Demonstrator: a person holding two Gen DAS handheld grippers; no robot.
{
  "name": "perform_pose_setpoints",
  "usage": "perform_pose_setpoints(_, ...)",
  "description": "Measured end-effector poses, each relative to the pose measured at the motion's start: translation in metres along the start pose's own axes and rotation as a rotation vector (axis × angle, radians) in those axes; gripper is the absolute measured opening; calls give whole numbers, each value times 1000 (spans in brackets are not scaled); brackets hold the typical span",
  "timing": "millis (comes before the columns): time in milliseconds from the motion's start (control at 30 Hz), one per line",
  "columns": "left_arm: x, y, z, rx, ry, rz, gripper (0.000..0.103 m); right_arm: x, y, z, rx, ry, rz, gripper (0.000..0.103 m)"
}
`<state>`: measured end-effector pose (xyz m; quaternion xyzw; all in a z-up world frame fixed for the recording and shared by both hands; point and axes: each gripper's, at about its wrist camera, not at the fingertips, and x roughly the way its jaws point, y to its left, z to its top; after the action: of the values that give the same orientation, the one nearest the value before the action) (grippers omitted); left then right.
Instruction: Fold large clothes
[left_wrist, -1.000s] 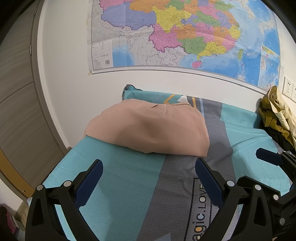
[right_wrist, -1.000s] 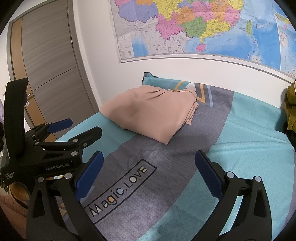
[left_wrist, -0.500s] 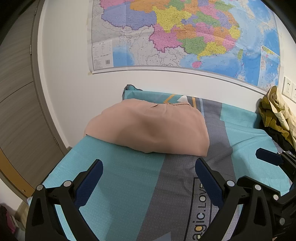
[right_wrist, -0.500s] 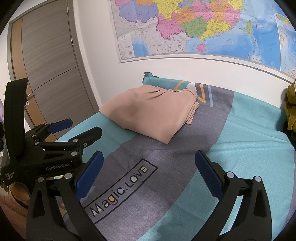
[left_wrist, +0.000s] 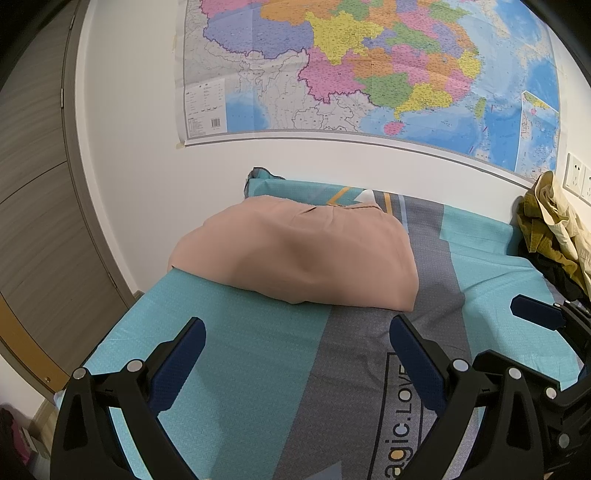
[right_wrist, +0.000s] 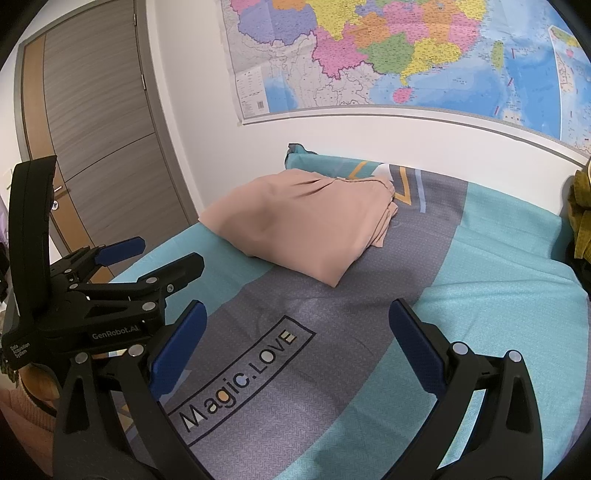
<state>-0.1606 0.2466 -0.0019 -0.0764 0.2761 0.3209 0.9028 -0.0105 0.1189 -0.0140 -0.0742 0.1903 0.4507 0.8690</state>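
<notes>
A folded tan-pink garment (left_wrist: 295, 254) lies on the far left part of the bed, near the wall; it also shows in the right wrist view (right_wrist: 306, 225). My left gripper (left_wrist: 295, 332) is open and empty, held above the bed short of the garment's near edge. My right gripper (right_wrist: 295, 321) is open and empty above the grey stripe with the "Magic.LOVE" print (right_wrist: 240, 376). The left gripper also shows at the left of the right wrist view (right_wrist: 129, 262), and the right gripper at the right edge of the left wrist view (left_wrist: 535, 317).
The bed has a teal and grey sheet (left_wrist: 240, 354). A heap of olive and cream clothes (left_wrist: 554, 229) lies at the bed's right end by the wall. A map (left_wrist: 369, 66) hangs above. A wooden door (right_wrist: 96, 122) stands to the left.
</notes>
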Motion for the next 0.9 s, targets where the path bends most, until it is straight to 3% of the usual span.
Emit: perform_pose_setpoints(900, -3, -2, 1, -2, 0, 1, 96, -1, 2, -2, 6, -13, -4, 97)
